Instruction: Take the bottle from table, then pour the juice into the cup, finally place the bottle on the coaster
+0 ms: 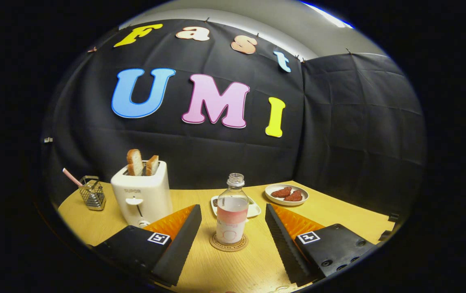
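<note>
The gripper (233, 221) stands released, its two fingers spread wide with bare tabletop between them and a clear gap on either side of the bottle (232, 211). The bottle stands upright between the fingertips, touching neither, on a round cork-like coaster (228, 243). It is clear plastic, uncapped, with a pale pink band around its middle and a light label below.

Just behind the bottle sits a small white cup (253, 208) or shallow dish, mostly hidden; its shape is hard to tell. Beyond the right finger, further back, a round pale plate (286, 200) holds two reddish-brown pieces of food. Beyond the left finger a cream toaster (141, 195) stands close, smooth-sided with a lever on its front and two slices of toast (141, 162) rising from its slots. Further left of it, a small wire basket (92, 193) holds a striped straw that leans outward.

The table (241, 268) is light wood grain with a curved edge to the left and a straight edge running off to the right. Open surface lies between the fingers and ahead of the right one. Black creased cloth walls close the booth behind the table, meeting at a corner beyond the plate.
</note>
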